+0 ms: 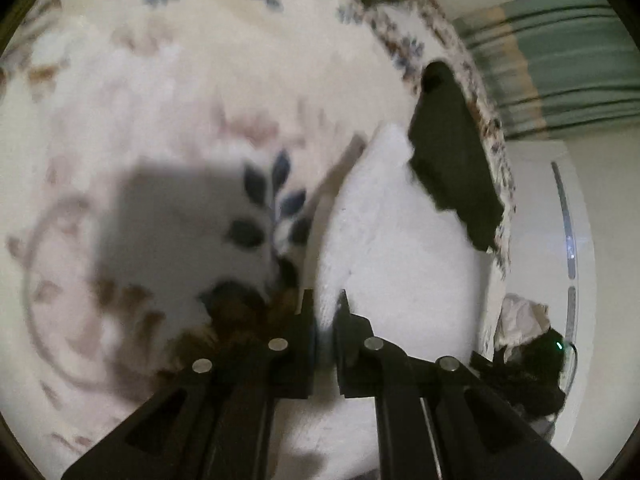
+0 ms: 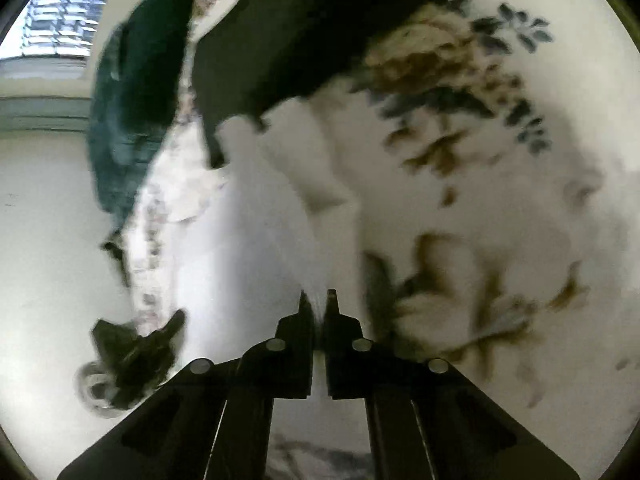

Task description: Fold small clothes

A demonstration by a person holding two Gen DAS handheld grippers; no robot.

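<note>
A white fluffy cloth (image 1: 400, 232) lies on a floral blanket (image 1: 160, 100), with a black garment (image 1: 452, 152) over its far corner near the blanket's edge. My left gripper (image 1: 326, 310) is shut on the near edge of the white cloth, which fills the thin gap between its fingers. In the right wrist view the white cloth (image 2: 272, 220) runs up from my right gripper (image 2: 316, 304), which is shut on its edge. The black garment (image 2: 288, 40) lies beyond it. Both views are blurred.
A dark teal garment (image 2: 132, 100) hangs over the blanket's edge (image 2: 160, 240). Dark and pale clothes (image 1: 528, 360) sit in a heap off the edge beside a white rounded object (image 1: 572, 240). Green striped fabric (image 1: 580, 60) and a window (image 2: 60, 20) are in the background.
</note>
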